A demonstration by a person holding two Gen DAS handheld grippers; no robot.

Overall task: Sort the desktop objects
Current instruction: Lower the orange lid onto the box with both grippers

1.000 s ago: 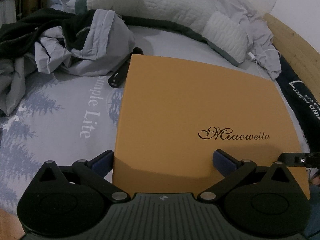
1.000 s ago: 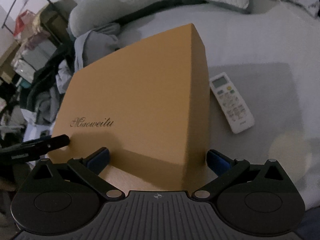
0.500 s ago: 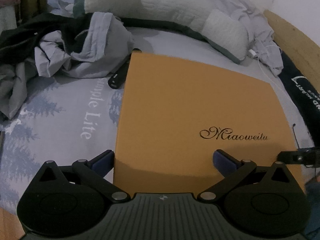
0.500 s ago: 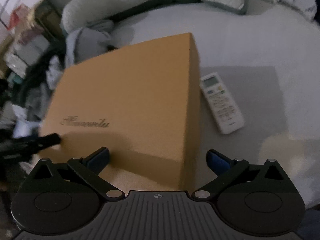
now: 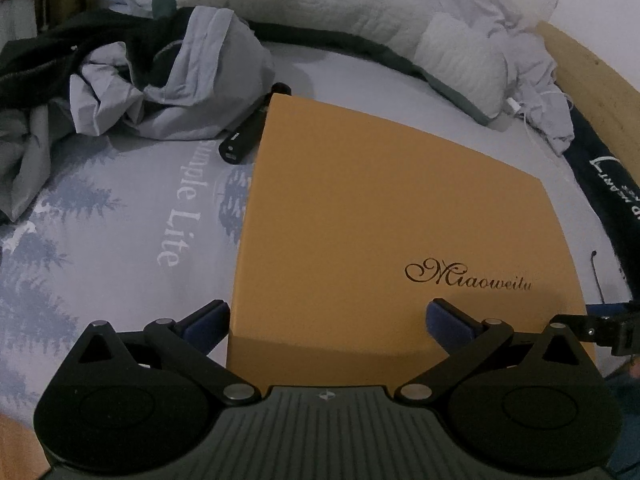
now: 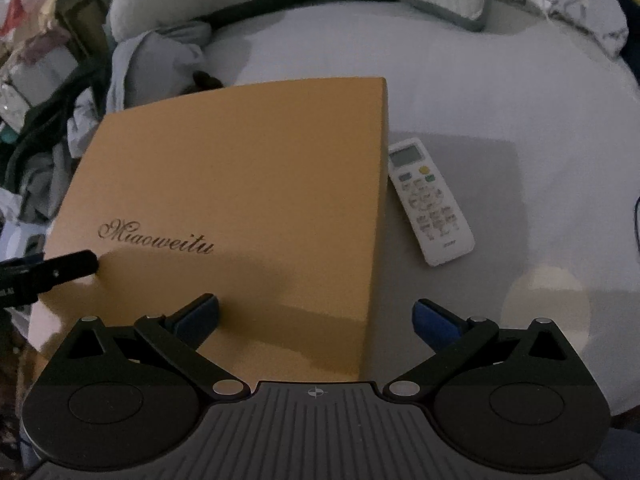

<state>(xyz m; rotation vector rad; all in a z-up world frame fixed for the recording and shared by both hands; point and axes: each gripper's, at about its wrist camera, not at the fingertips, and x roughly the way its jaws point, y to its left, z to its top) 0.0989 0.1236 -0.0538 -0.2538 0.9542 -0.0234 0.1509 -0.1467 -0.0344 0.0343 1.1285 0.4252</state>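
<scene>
1. Bedding fills both views: a pale sheet (image 5: pixel 120 216) printed with blue-grey trees and the words "Simple Lite", in dim light.
2. On that sheet lies a flat orange-tan box (image 5: pixel 384 216) with "Miaoweitu" written on its lid in dark script; the right wrist view shows the same box (image 6: pixel 240 184) with its right side wall visible.
3. Against the box's far left edge rests a black cylindrical device (image 5: pixel 244 136), partly hidden behind the box's far corner.
4. Just beside the box's right wall, on a grey patch of the bedding, lies a white air-conditioner remote (image 6: pixel 430 200), face up, apart from the box.
5. The left gripper (image 5: pixel 326 316) is spread wide over the near edge of the box, its blue-padded fingers (image 5: pixel 206 320) astride the near left corner, gripping nothing.
6. The right gripper (image 6: pixel 316 316) is likewise wide apart and empty, straddling the box's near right corner: one pad over the lid, the other over the sheet.
7. Each gripper's black tip shows at the edge of the other's view, near the lid's near edge.
8. Farther off lie crumpled grey clothes (image 5: pixel 176 88), a dark garment (image 5: pixel 52 56) and a quilted white pillow (image 5: pixel 328 12).
9. A wooden bed frame (image 5: pixel 592 72) curves along the right, with a white charging cable (image 5: pixel 532 108) beside it.
</scene>
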